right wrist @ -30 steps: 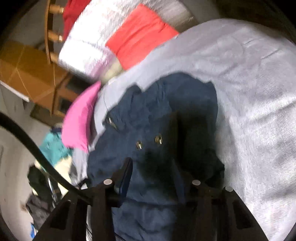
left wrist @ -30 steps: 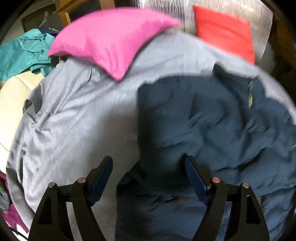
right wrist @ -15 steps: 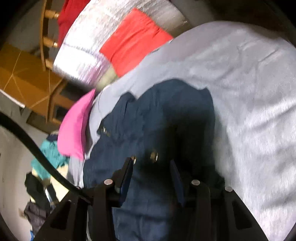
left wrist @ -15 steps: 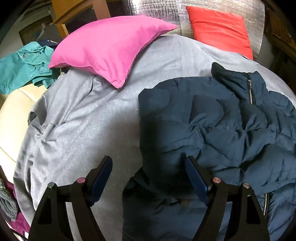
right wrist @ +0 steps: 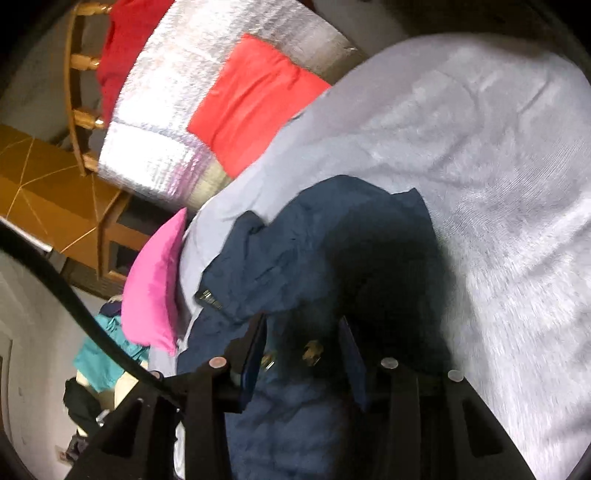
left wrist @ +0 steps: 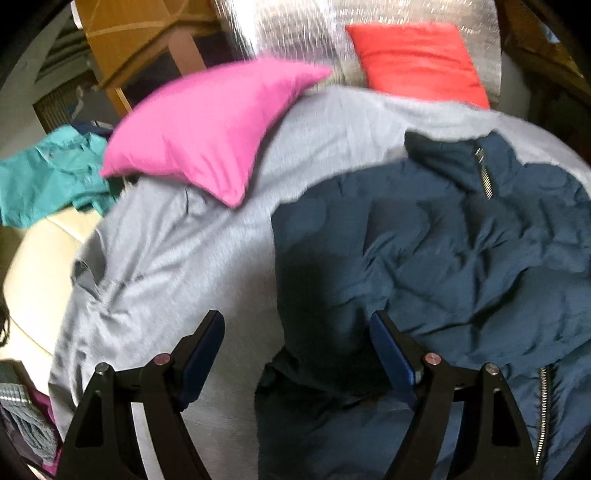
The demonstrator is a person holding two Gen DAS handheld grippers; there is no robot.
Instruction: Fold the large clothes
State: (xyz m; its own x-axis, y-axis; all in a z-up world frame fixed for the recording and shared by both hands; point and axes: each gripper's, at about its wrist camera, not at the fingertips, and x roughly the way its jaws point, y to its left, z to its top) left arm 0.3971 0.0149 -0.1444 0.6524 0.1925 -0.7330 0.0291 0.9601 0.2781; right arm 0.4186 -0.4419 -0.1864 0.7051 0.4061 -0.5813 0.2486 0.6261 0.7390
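Note:
A navy puffer jacket [left wrist: 443,258] lies crumpled on a grey sheet [left wrist: 177,258], its collar and zipper toward the far right. My left gripper [left wrist: 297,332] is open and empty, hovering over the jacket's left edge. In the right wrist view the same jacket [right wrist: 314,258] lies under my right gripper [right wrist: 303,332], whose jaws stand partly open with jacket fabric and two brass snaps [right wrist: 312,349] between them. I cannot tell whether the pads touch the fabric.
A pink pillow [left wrist: 207,125] and a red pillow [left wrist: 417,59] lie at the far end against a silver padded backing [left wrist: 295,26]. A teal garment [left wrist: 48,177] lies at the left over a cream cushion [left wrist: 33,266]. A wooden cabinet [right wrist: 44,199] stands behind.
The left gripper's view has tilted down and back a little, staying open. The right gripper has moved closer along the jacket; the snaps now sit between its fingers, which have narrowed slightly.

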